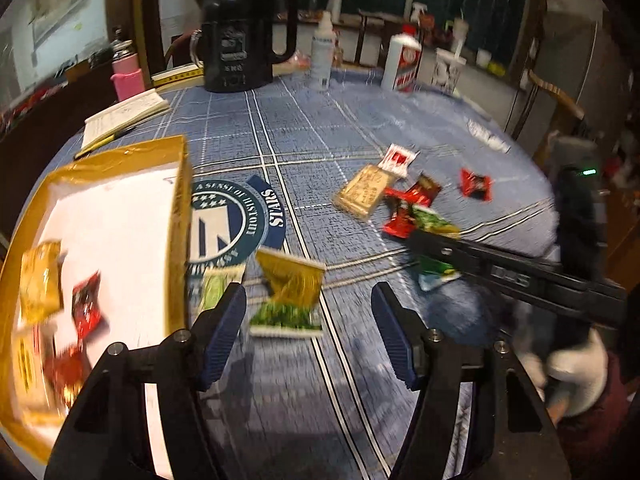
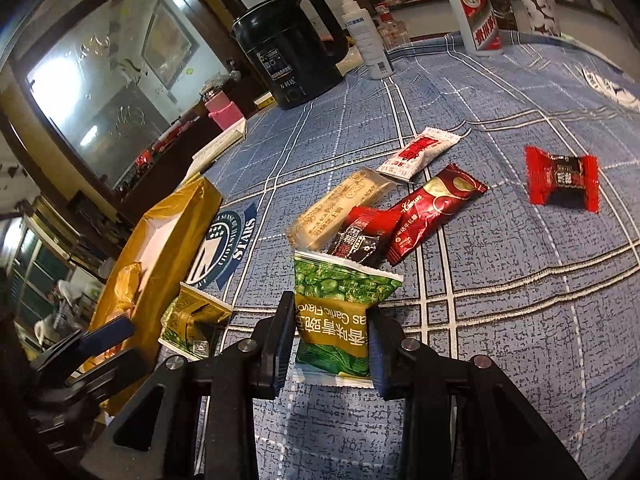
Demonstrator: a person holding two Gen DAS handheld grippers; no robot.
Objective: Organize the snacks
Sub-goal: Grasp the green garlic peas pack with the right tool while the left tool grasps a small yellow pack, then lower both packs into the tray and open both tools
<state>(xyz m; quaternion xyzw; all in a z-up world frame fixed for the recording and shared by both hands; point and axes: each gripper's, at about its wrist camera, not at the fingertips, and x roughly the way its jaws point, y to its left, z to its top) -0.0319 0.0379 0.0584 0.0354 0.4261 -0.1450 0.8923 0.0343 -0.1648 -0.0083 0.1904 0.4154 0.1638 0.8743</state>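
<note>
My left gripper (image 1: 308,304) is open, its jaws wide on either side of a green and gold pea packet (image 1: 290,296) lying on the blue tablecloth beside the gold box (image 1: 180,184). The box holds several snacks, among them a gold packet (image 1: 40,280) and a red candy (image 1: 86,306). My right gripper (image 2: 330,332) is shut on another green pea packet (image 2: 340,320), holding it by its sides. Beyond it lie a beige biscuit pack (image 2: 340,208), red candies (image 2: 358,236) (image 2: 562,178), a dark red bar (image 2: 432,212) and a white and red packet (image 2: 420,152).
A black kettle (image 1: 240,48), a white spray bottle (image 1: 322,50), a white liquor bottle (image 1: 402,62), a paper cup (image 1: 446,70), a pink flask (image 1: 126,76) and a notebook (image 1: 124,116) stand along the far side of the round table. A wooden chair (image 1: 556,100) is at right.
</note>
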